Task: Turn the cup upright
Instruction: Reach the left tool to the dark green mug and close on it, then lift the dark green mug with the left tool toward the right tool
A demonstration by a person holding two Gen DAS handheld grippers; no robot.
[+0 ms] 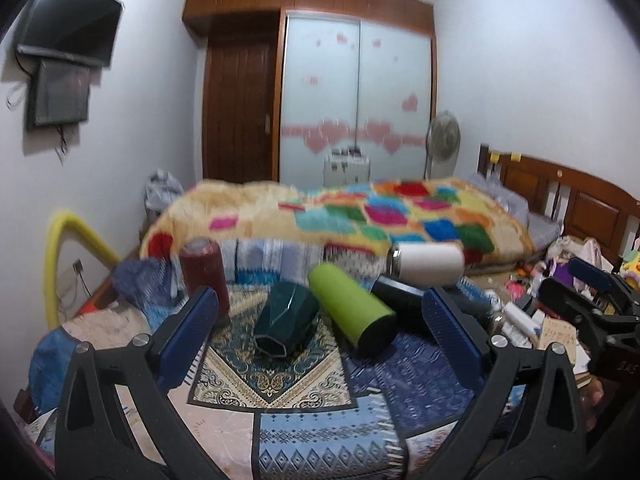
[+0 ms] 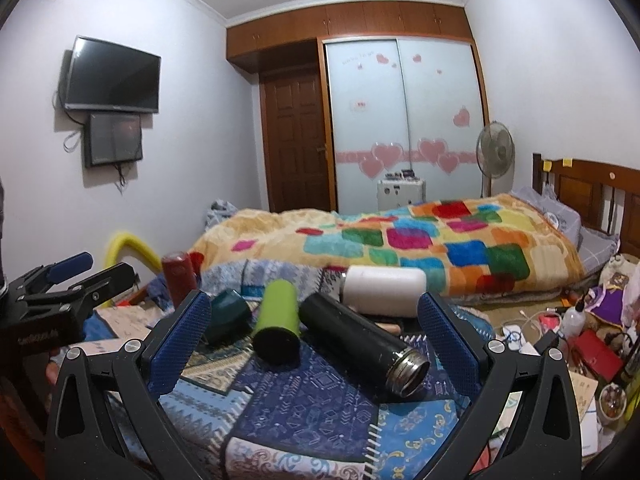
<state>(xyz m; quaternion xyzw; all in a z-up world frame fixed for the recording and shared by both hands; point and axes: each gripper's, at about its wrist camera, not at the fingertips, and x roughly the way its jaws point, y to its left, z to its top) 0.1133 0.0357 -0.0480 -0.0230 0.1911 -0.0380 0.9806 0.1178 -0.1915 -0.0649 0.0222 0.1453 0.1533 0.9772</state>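
Cups (image 1: 286, 326) lie toppled; red one (image 1: 204, 276) seemingly upright.

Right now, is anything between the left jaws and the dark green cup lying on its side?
Nothing visible. The left gripper is open with the dark green cup straight ahead between its jaws. The lime cup lies beside it, right, very close.
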